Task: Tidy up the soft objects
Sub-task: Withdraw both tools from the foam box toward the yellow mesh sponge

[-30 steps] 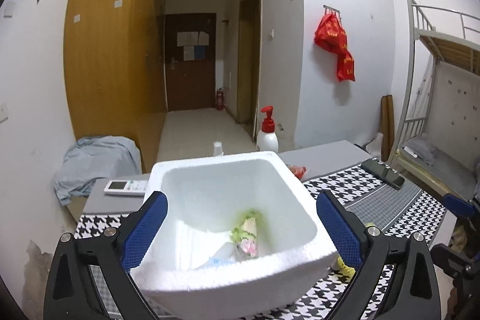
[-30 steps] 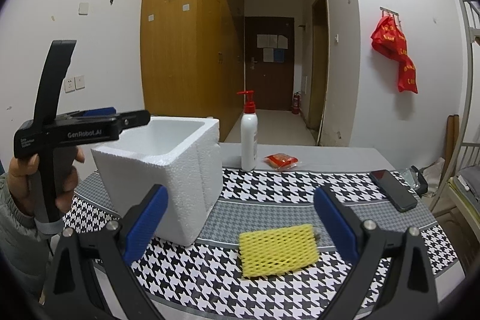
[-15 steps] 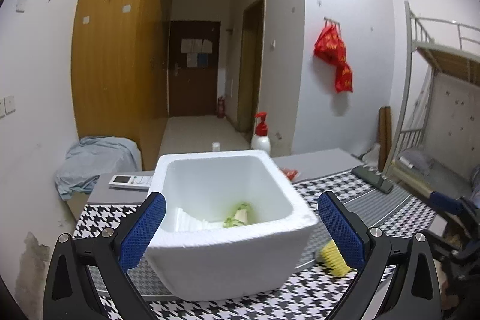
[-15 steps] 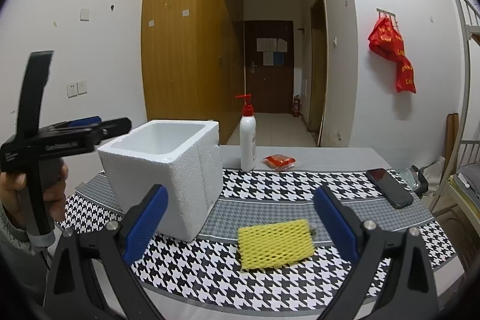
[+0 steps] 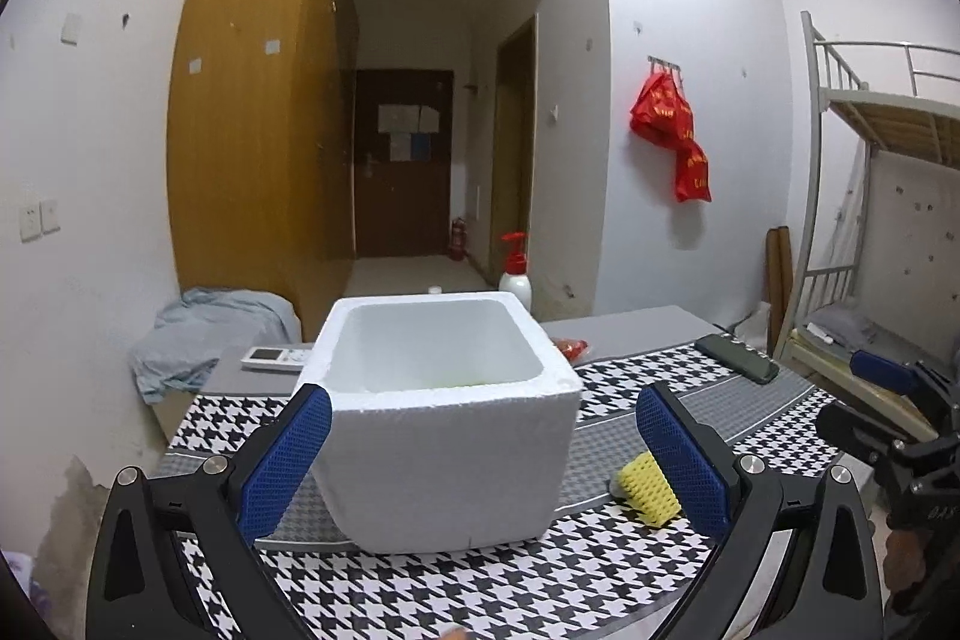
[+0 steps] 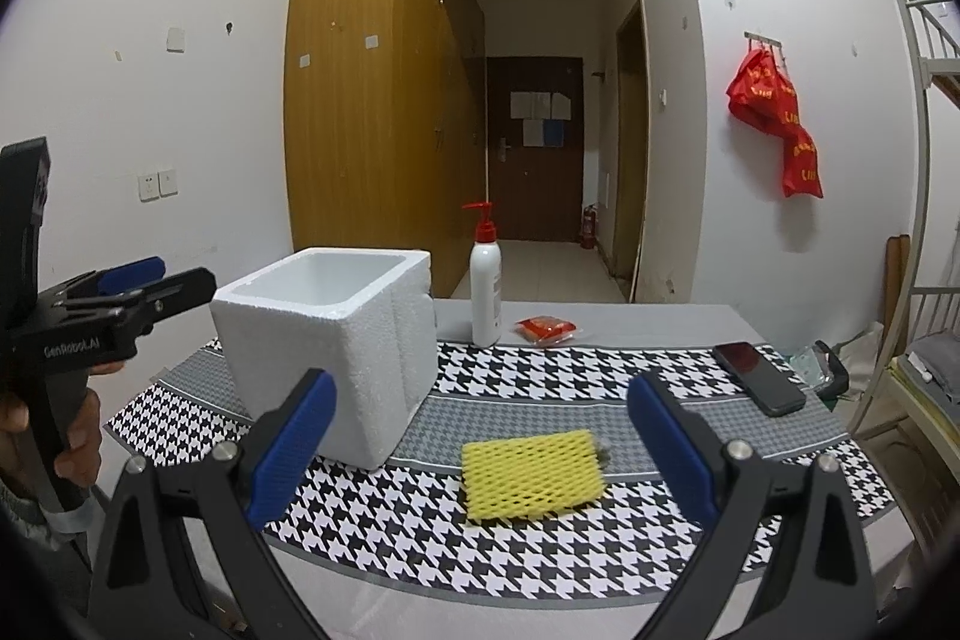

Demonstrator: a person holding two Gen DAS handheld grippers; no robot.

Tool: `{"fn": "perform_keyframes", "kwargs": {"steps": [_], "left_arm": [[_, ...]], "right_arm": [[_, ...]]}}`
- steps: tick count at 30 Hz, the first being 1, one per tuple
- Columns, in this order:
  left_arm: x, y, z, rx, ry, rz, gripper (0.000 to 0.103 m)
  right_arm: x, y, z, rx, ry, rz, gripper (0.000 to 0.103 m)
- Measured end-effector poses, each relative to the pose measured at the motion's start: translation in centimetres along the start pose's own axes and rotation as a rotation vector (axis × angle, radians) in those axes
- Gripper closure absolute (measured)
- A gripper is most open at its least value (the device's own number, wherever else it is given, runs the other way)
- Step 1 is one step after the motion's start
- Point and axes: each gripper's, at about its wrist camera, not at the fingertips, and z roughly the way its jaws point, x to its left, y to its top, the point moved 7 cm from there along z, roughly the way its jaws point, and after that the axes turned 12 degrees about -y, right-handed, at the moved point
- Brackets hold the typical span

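The left hand-held gripper [image 5: 480, 454] hangs spread and empty at the near side of the white foam box [image 6: 336, 334], which stands on the left of the houndstooth-covered desk [image 6: 540, 370]. To its right the yellow foam net [image 6: 531, 475] lies flat near the front edge, the right hand-held gripper [image 6: 480, 451] spread wide and empty above it, with a pump bottle [image 6: 485, 289] and a phone [image 6: 759, 377] farther back

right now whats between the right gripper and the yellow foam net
Nothing: in the right wrist view only bare houndstooth cloth separates the open right gripper from the yellow foam net.
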Motion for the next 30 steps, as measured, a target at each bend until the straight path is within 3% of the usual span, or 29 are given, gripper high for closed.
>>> {"fn": "perform_keyframes", "kwargs": {"steps": [10, 30], "left_arm": [[-1.2, -1.0, -0.3, 0.004, 0.021, -0.007, 0.001], [-5.4, -3.7, 0.9, 0.022, -0.08, -0.015, 0.001]], "right_arm": [[-0.8, -0.4, -0.8, -0.011, 0.007, 0.006, 0.004], [-3.4, -2.2, -1.4, 0.007, -0.007, 0.0, 0.004]]}}
